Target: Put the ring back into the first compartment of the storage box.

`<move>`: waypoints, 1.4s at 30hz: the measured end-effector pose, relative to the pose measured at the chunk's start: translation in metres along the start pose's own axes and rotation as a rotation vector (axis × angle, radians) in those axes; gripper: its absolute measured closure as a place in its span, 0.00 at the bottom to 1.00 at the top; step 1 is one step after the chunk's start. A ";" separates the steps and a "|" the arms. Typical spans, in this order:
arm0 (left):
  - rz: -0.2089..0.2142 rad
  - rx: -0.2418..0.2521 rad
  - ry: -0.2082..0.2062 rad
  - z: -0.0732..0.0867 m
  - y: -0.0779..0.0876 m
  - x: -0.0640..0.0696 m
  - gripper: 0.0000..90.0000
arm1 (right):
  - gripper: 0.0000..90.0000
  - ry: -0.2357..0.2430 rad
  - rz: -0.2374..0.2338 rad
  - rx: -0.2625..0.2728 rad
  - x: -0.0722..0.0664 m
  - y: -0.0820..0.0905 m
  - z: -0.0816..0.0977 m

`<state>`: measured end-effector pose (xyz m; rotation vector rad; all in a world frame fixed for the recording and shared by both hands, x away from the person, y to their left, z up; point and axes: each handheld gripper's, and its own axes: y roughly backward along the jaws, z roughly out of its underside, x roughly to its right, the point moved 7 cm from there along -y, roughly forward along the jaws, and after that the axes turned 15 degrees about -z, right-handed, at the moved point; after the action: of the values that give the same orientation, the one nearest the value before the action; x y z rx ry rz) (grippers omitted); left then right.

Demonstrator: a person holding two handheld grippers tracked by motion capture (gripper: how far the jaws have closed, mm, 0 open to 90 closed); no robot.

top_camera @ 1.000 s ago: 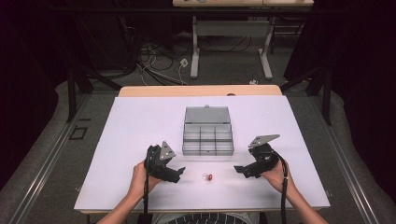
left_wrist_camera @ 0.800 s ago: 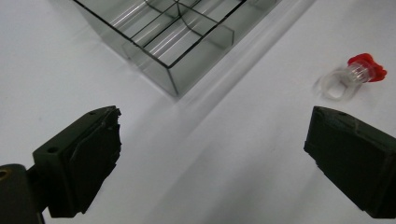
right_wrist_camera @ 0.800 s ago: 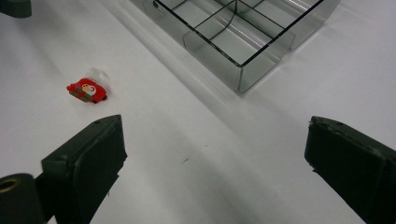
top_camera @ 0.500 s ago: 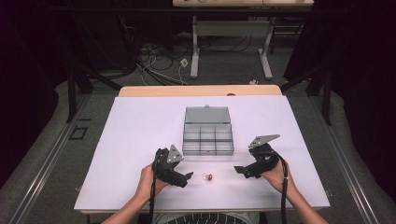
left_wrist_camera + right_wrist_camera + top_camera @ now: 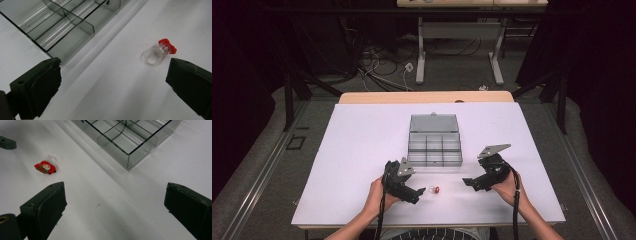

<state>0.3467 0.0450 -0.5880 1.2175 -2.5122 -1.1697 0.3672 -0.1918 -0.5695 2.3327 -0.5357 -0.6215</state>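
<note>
Table (image 5: 362,150): big and white. The box sits near its middle.
Box (image 5: 434,146): clear grey plastic, with its lid open toward the far side. Inside it has small rooms made by thin walls. In the left gripper view (image 5: 62,22) and the right gripper view (image 5: 130,135) the rooms that show have nothing in them.
Right gripper (image 5: 468,182): black, held in the person's right hand, just in front of the box's right corner. Its jaws are wide apart with nothing between them.
Left gripper (image 5: 419,192): black, held in the person's left hand, just in front of the box's left corner. Its jaws have just been opening and now stand wide apart. Nothing is between them.
Ring (image 5: 434,189): a tiny clear toy ring with a red top. It lies flat on the table in front of the box, near its front wall. It is just beside the left gripper's tips, not touching them. The left gripper view (image 5: 160,51) shows it up close.
</note>
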 end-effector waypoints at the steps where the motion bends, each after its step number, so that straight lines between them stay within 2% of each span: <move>1: 0.006 0.001 -0.004 0.000 -0.001 0.001 0.00 | 0.04 -0.004 -0.003 -0.007 0.000 0.000 0.000; 6: 0.023 0.012 -0.017 -0.004 -0.003 0.010 0.01 | 0.04 0.000 -0.003 -0.018 0.001 -0.001 0.001; 10: 0.042 0.011 -0.034 -0.006 -0.005 0.017 0.01 | 0.04 0.002 -0.003 -0.002 0.001 -0.002 0.000; 11: 0.046 0.014 -0.038 -0.007 -0.006 0.020 0.02 | 0.04 0.001 -0.002 -0.017 0.001 0.000 0.001; 16: 0.070 0.016 -0.061 -0.009 -0.009 0.030 0.06 | 0.04 -0.001 0.002 -0.010 0.001 -0.001 0.001; 19: 0.088 0.013 -0.087 -0.011 -0.010 0.037 0.11 | 0.04 0.000 0.001 -0.004 0.002 -0.002 0.000; 21: 0.095 0.020 -0.097 -0.012 -0.011 0.040 0.17 | 0.04 -0.002 -0.002 -0.018 0.002 -0.001 0.001; 24: 0.113 0.018 -0.122 -0.014 -0.011 0.045 0.20 | 0.04 -0.003 0.000 -0.020 0.001 -0.001 0.001; 30: 0.134 0.009 -0.171 -0.015 -0.013 0.050 0.38 | 0.04 -0.011 0.005 -0.016 0.001 -0.001 0.001; 33: 0.141 0.024 -0.160 -0.014 -0.014 0.048 0.47 | 0.04 -0.001 0.004 -0.020 0.002 0.000 0.001; 35: 0.156 0.023 -0.164 -0.014 -0.013 0.048 0.52 | 0.04 0.001 0.004 -0.004 0.002 -0.001 0.000; 36: 0.157 0.028 -0.163 -0.014 -0.014 0.048 0.54 | 0.04 0.001 0.001 -0.018 0.002 -0.001 0.001; 42: 0.167 0.029 -0.188 -0.012 -0.015 0.051 0.63 | 0.04 -0.004 0.007 -0.019 0.002 -0.001 0.001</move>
<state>0.3267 -0.0038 -0.6010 0.9201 -2.7117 -1.2635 0.3682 -0.1923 -0.5715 2.3109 -0.5376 -0.6250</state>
